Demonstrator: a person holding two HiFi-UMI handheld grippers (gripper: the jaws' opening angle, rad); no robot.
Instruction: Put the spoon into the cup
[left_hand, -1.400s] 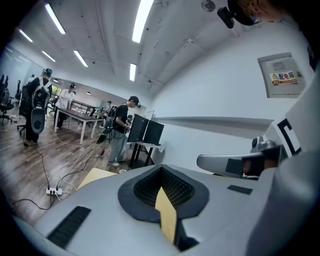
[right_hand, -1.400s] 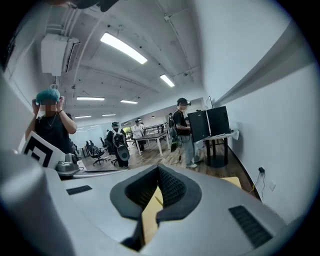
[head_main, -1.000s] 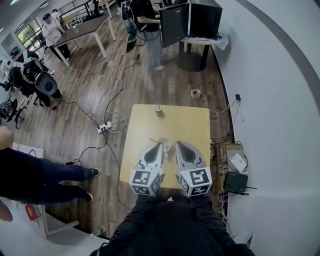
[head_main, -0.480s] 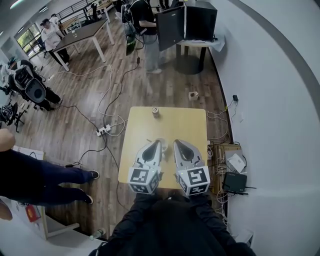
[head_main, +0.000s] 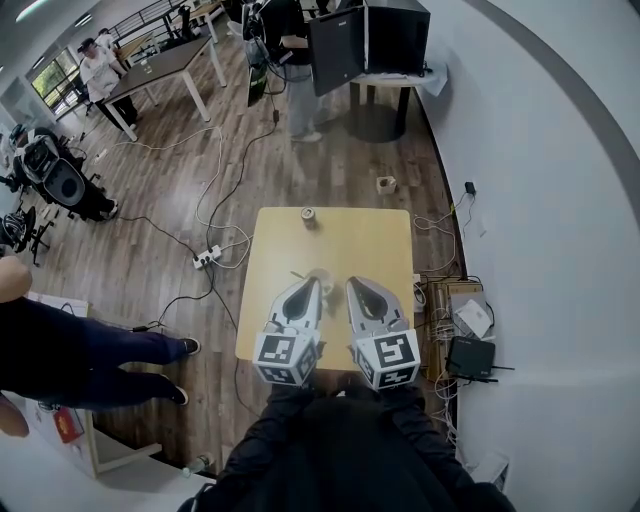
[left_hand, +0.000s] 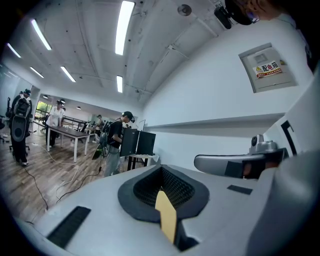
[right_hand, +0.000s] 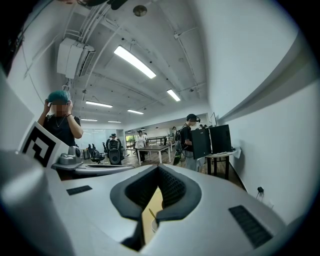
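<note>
A small white cup (head_main: 320, 277) stands on the yellow table (head_main: 380, 245), between and just beyond the tips of my two grippers. A thin spoon handle (head_main: 298, 274) sticks out of it toward the left. In the right gripper view the cup (right_hand: 151, 225) shows through the slit between the jaws, with the spoon leaning in it. My left gripper (head_main: 311, 287) is shut on nothing, and its own view (left_hand: 161, 170) shows only table through the slit. My right gripper (head_main: 354, 286) also looks shut and empty (right_hand: 159, 168).
A roll of tape (head_main: 308, 214) sits at the table's far edge. Cables and a power strip (head_main: 207, 258) lie on the wooden floor to the left. A person's legs (head_main: 90, 350) are at the left. Boxes and devices (head_main: 468, 355) stand by the wall at the right.
The head view has drifted a little, so the table sits slightly higher in the picture. Both grippers and the cup keep their places.
</note>
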